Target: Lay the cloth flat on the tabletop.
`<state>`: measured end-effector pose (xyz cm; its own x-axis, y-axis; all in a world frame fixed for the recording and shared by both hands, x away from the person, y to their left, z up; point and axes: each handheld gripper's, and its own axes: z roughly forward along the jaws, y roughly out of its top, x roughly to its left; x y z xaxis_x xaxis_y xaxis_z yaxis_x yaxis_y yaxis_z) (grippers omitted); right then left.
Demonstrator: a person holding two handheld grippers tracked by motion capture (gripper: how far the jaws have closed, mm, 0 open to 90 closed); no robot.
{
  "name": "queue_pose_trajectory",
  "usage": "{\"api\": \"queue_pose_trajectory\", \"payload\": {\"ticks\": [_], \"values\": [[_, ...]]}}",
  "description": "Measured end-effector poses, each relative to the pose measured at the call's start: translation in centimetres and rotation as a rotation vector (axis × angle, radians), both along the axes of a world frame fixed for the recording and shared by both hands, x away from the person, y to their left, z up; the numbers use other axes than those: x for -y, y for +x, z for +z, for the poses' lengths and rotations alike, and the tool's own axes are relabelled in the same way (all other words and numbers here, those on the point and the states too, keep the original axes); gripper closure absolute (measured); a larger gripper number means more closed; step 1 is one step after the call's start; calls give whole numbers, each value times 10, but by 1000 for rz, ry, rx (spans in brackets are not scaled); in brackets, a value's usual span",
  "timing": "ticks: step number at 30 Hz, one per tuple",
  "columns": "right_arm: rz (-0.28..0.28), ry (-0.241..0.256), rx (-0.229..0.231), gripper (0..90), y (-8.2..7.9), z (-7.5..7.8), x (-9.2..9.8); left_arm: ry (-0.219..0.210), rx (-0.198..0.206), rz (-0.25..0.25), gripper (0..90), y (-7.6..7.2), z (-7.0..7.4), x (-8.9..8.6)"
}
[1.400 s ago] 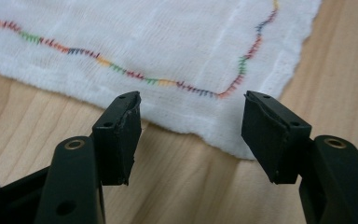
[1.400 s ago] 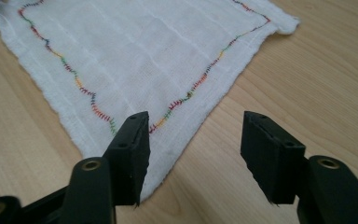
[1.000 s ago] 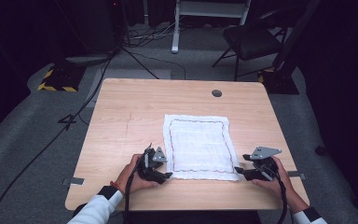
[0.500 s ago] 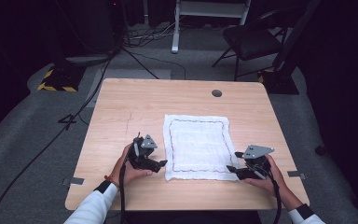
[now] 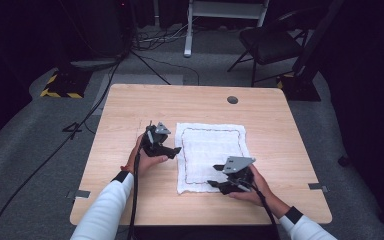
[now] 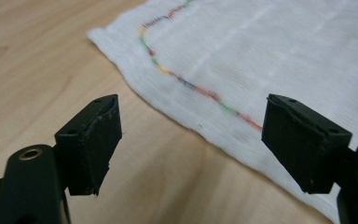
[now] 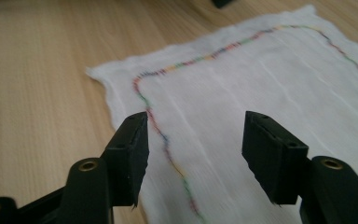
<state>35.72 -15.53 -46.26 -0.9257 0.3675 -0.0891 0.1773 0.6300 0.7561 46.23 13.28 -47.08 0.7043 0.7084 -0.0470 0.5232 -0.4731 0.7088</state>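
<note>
Cloth (image 5: 211,156) is cut off in both gripper views. Left gripper (image 5: 171,150) at its 9 o'clock edge and right gripper (image 5: 215,184) at 6 o'clock both have fingers spread wide, holding nothing.

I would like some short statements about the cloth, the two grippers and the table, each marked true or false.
1. A white cloth lies flat on the wooden table. True.
2. The left gripper is shut on the cloth's edge. False: its fingers stand apart, with the edge between them, nothing gripped.
3. The cloth has a coloured stitched line near its border. True.
4. The right gripper is at the far edge of the cloth. False: it is at the near edge, on the person's side, and open.
5. A red cup stands on the cloth. False: nothing stands on the cloth.
</note>
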Motion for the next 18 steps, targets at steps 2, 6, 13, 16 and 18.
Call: {"api": "queue_pose_trajectory", "payload": {"ticks": [2, 6, 13, 16, 18], "values": [[26, 1, 7, 430, -2, -2, -18, 16, 19, 13, 225, 8, -1, 3], [93, -14, 17, 451, -6, -11, -50, 25, 2, 41, 224, 27, -5, 10], [150, -30, 11, 515, -15, -22, -80, 25, -20, 120, 218, 59, -22, 23], [164, -43, 10, 529, -17, -27, -86, 5, -36, 148, 219, 70, -27, 26], [170, -54, 7, 534, -17, -31, -90, 5, -18, 153, 204, 72, -30, 29]]}}
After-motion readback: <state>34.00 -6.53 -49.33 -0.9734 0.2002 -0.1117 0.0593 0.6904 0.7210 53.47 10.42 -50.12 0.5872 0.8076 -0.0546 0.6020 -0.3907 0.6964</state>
